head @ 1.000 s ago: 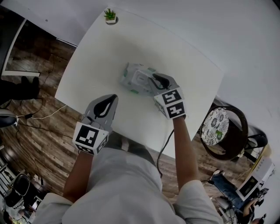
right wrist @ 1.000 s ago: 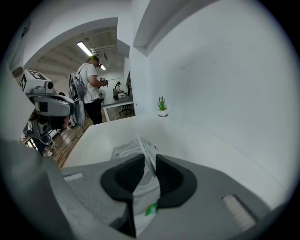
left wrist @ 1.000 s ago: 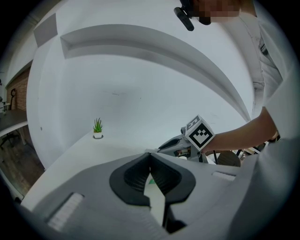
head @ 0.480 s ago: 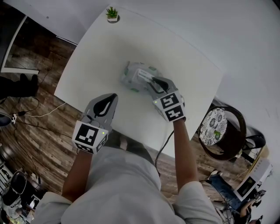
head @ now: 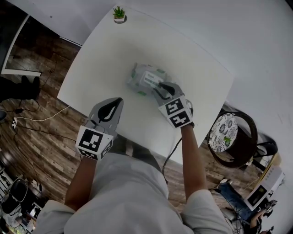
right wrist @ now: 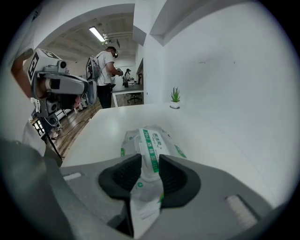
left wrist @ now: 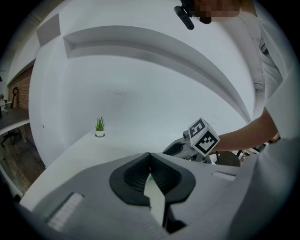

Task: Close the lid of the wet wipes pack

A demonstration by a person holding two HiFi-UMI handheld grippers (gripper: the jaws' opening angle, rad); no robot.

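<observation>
Right gripper view is showing my right gripper (right wrist: pixel 150 164), jaws just now opening wide, straddling the white-and-green soft plastic wet wipes pack (right wrist: pixel 151 137) lying centrally on the white table (right wrist: pixel 213 140); my left gripper (left wrist: pixel 150 157) is hovering pinched together, empty.

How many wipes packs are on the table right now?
1. The pack lies on the table's middle, near end between the right claw's jaws, which have just been opening. Otherwise only a plant at the far corner. None looks hidden.
</observation>
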